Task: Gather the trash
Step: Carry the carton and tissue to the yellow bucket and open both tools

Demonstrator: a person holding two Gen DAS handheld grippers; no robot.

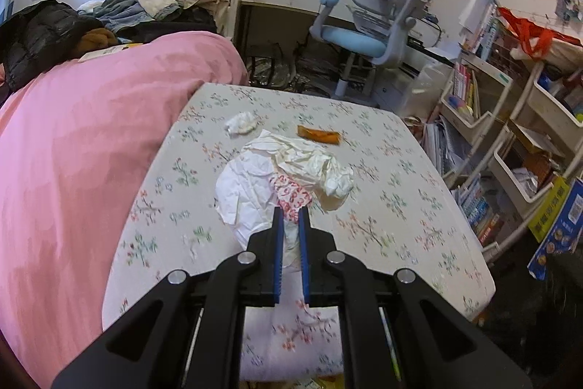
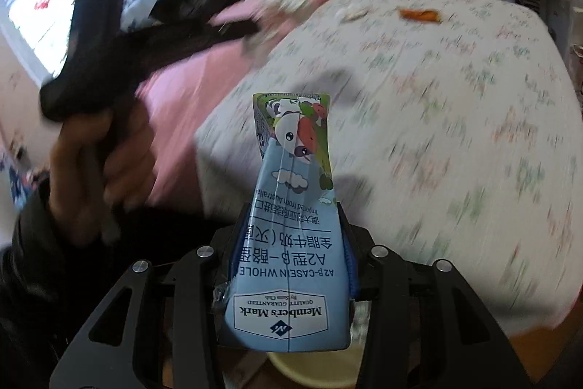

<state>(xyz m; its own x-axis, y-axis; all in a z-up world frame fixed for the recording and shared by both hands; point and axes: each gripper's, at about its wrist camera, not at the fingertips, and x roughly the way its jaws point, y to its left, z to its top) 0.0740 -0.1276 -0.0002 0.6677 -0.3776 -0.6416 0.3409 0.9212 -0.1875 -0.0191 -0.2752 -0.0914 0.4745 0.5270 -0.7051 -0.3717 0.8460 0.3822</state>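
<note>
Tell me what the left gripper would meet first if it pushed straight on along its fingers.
Probably the floral tabletop beyond the crumpled paper wrapper that the left gripper holds; the orange packet lies slightly right of that line. Depth is unclear.

Blue milk carton (image 2: 291,236) betw. right gripper (image 2: 291,243) fingers, print upside down: "Member's Mark", "QUALITY GUARANTEED", "A2 β-CASEIN WHOLE", "Imported from Australia", plus Chinese lines "全脂牛奶", "A2型". Other print in the room too small to read.

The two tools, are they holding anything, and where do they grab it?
The left tool pinches the crumpled paper wrapper by its near edge. The right tool clamps the blue milk carton around its lower body.
</note>
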